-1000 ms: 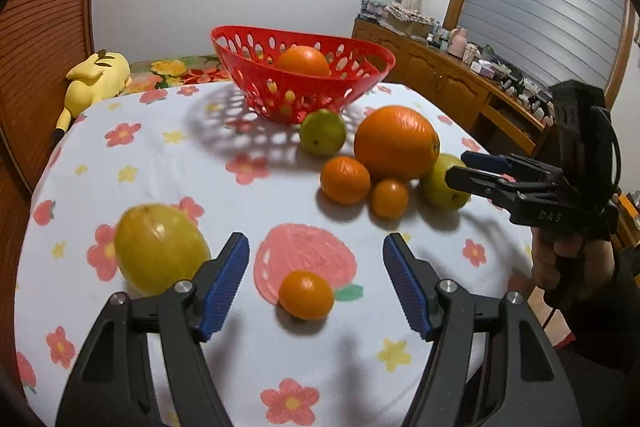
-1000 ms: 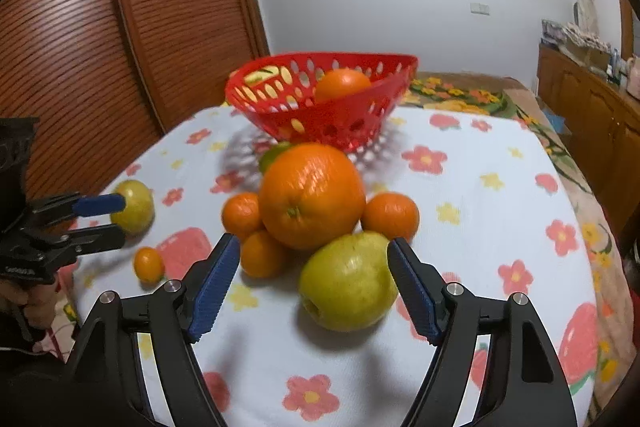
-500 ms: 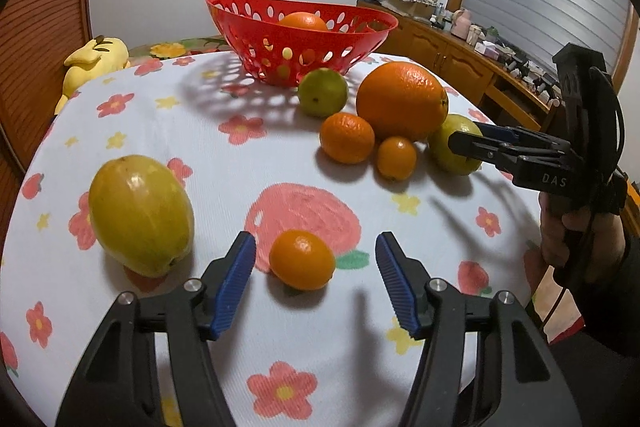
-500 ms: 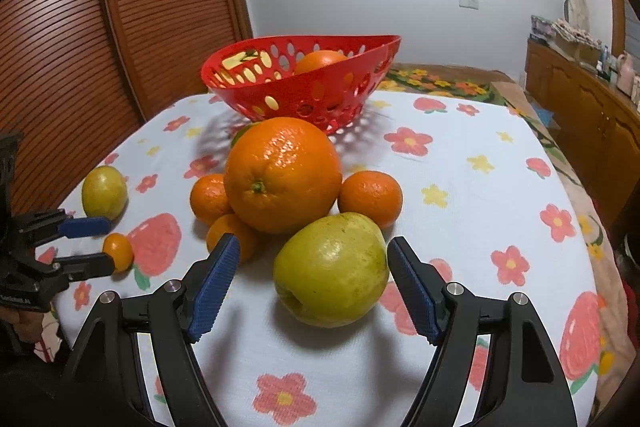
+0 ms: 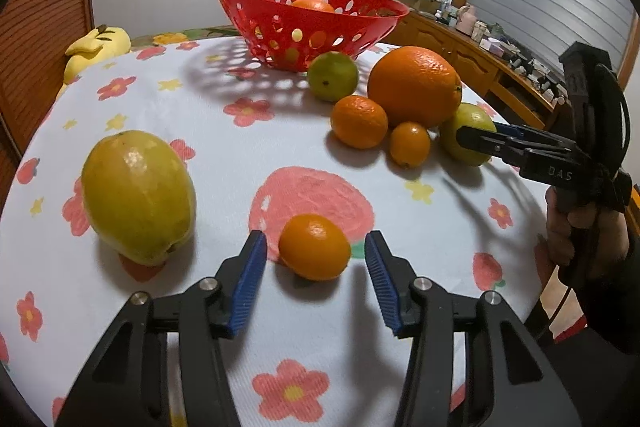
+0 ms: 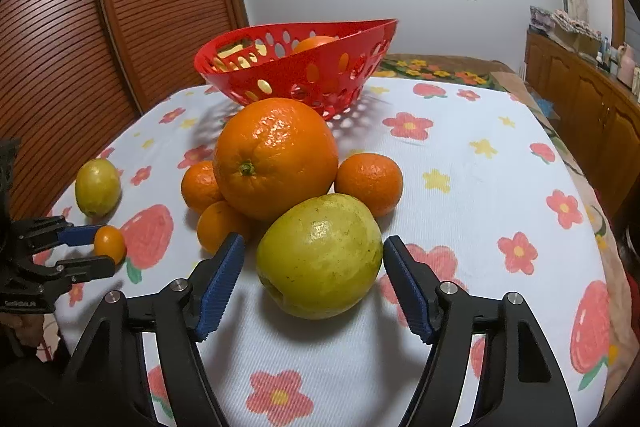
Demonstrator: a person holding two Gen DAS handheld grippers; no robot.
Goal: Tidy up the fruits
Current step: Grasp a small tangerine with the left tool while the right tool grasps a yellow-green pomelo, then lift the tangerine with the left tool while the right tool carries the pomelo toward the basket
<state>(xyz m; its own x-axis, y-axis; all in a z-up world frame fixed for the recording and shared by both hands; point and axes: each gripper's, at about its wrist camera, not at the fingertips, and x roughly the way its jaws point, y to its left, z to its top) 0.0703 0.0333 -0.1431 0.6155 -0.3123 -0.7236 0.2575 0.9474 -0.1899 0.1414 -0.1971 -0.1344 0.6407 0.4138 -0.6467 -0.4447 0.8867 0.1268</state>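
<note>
My left gripper [image 5: 315, 255] is open with its blue pads on either side of a small orange kumquat [image 5: 314, 247], not touching it. A yellow-green guava [image 5: 138, 197] lies to its left. My right gripper [image 6: 314, 259] is open around a second yellow-green guava [image 6: 320, 255], pads close to its sides. Behind that guava sit a large orange [image 6: 276, 157], two mandarins [image 6: 369, 183], and another kumquat [image 6: 218, 225]. A red perforated basket [image 6: 304, 71] at the back holds one orange [image 5: 313, 4]. A green citrus [image 5: 332, 75] lies by the basket.
The round table has a white floral cloth [image 5: 248, 155]. A yellow plush toy [image 5: 96, 47] lies at the far left edge. A wooden sideboard [image 5: 460, 39] with clutter stands to the right, a slatted wooden wall [image 6: 120, 27] to the left.
Both grippers have moved forward and lower. The left pads now flank the kumquat and the right pads flank the guava. The jaws have stayed open; no fruit has moved.
</note>
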